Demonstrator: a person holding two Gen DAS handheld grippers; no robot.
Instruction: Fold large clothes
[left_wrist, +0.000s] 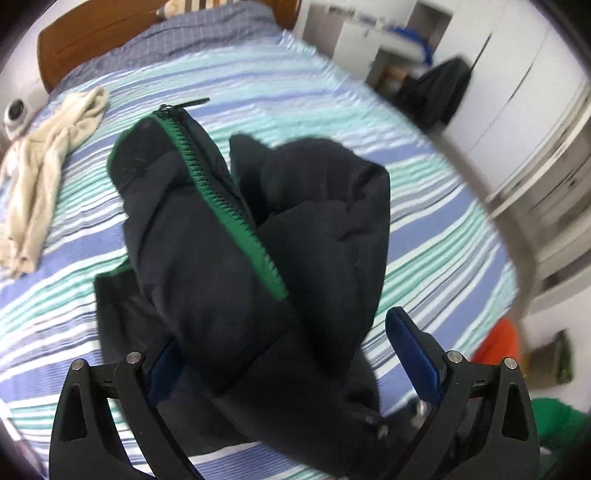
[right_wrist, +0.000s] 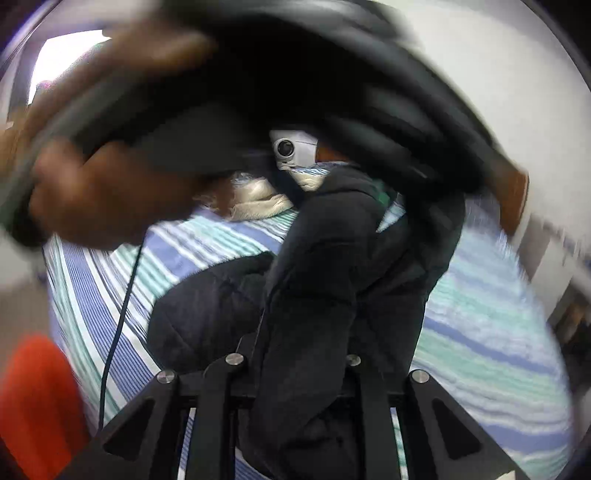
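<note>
Two grippers work over a bed. The left gripper (left_wrist: 284, 354) has its jaws spread wide, blue pads far apart, and the dark jacket (left_wrist: 236, 236) bulges up between them; whether the pads press on it cannot be told, since the left pad is partly buried in cloth while the right pad stands clear of it. The right gripper (right_wrist: 295, 363) has its jaws drawn narrow, pinched on a thick fold of the same jacket, which rises from them in a bunched column, its lower part sagging onto the bed.

A green zipper (left_wrist: 229, 206) runs along the jacket's raised edge. Beyond lies the striped bedspread (left_wrist: 332, 110), blue, teal and white. A cream garment (left_wrist: 48, 162) lies crumpled near the wooden headboard (left_wrist: 110, 33). A small white camera (right_wrist: 291, 149) sits past the jacket in the right wrist view, where a blurred hand (right_wrist: 110, 192) crosses close above. Something orange (right_wrist: 33, 402) shows at the lower left.
</note>
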